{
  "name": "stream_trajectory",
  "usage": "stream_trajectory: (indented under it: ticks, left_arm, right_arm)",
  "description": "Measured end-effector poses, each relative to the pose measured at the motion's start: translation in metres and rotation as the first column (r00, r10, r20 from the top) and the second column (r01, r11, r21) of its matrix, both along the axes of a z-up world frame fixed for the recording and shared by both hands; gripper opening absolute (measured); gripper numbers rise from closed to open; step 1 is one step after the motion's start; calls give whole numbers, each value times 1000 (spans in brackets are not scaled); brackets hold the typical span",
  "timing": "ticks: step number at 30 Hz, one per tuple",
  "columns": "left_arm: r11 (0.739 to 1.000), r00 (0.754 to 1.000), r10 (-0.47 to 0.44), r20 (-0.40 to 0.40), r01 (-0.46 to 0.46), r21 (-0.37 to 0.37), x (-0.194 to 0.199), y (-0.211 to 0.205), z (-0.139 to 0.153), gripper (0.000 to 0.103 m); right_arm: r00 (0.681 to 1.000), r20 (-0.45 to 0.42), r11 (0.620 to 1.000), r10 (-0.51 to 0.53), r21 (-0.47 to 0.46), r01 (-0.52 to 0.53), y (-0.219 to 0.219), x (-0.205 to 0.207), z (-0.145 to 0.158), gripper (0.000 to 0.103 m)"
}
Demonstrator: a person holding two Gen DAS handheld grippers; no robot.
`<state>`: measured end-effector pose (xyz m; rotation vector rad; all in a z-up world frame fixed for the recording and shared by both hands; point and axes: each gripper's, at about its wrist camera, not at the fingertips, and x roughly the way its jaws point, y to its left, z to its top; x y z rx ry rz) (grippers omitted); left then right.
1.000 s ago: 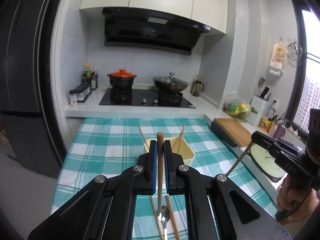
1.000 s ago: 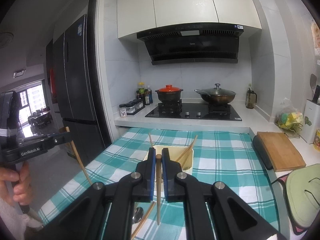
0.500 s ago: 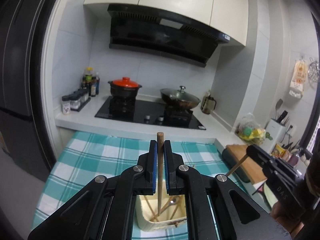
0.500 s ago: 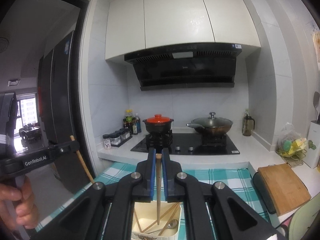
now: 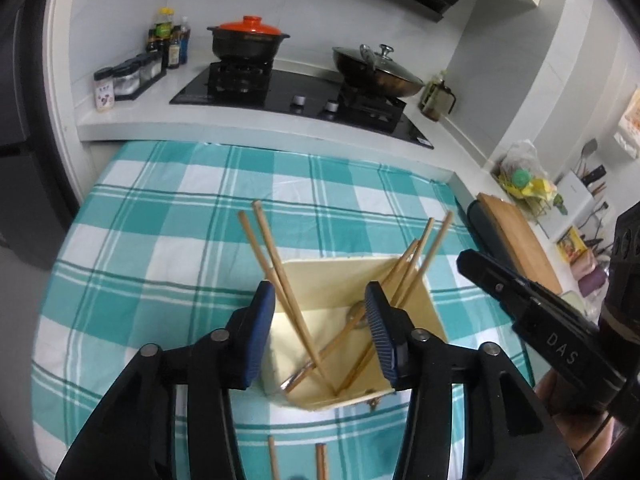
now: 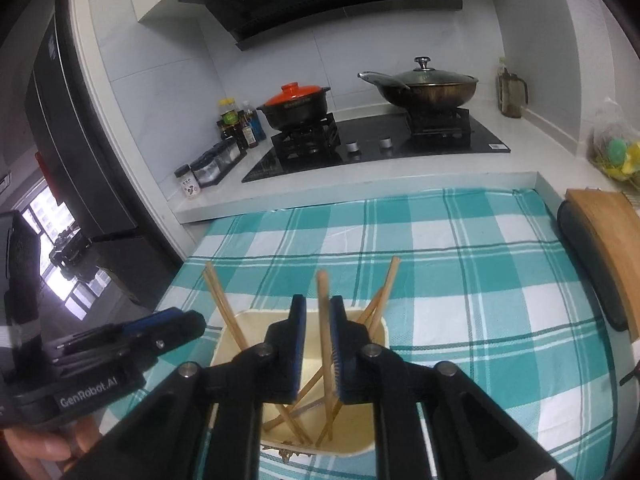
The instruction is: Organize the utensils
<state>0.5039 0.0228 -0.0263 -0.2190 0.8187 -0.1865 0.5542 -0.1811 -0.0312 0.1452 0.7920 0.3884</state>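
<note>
A cream utensil holder stands on the checked tablecloth and holds several wooden chopsticks and a wooden-handled spoon. My left gripper is open and empty just above the holder. The holder also shows in the right wrist view. My right gripper hovers over the holder with its jaws a little apart. A wooden chopstick stands between them, its lower end down in the holder. Two more chopsticks lie on the cloth in front of the holder.
The teal checked tablecloth covers the table. Behind it is a stove with a red-lidded pot and a wok. Spice jars stand at the left. A cutting board lies on the right counter. A dark fridge is at the left.
Both grippers have tilted down over the holder. My left gripper has opened and the spoon it held now lies in the holder. My right gripper's jaws have loosened around its chopstick.
</note>
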Motion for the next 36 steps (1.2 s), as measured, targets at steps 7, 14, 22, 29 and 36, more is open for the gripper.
stream_trajectory:
  ticks: [7, 14, 22, 29, 36]
  left_arm:
    - [975, 996, -54, -69, 68, 213, -106, 49, -32, 74]
    - [944, 983, 22, -183, 40, 327, -214, 81, -114, 78]
    - [970, 988, 39, -150, -1, 242, -261, 45, -146, 78]
    - [964, 986, 87, -144, -47, 261, -270, 58, -146, 78]
    - [970, 989, 29, -143, 7, 243, -249, 44, -144, 79]
  right_arm:
    - [999, -24, 999, 22, -30, -23, -18, -66, -21, 31]
    - [984, -176, 982, 34, -175, -65, -35, -220, -124, 29]
    - [967, -247, 997, 65, -12, -70, 10, -267, -150, 19]
    - [958, -269, 987, 102, -90, -131, 53, -267, -166, 9]
    - [971, -234, 983, 51, -162, -91, 52, -269, -161, 7]
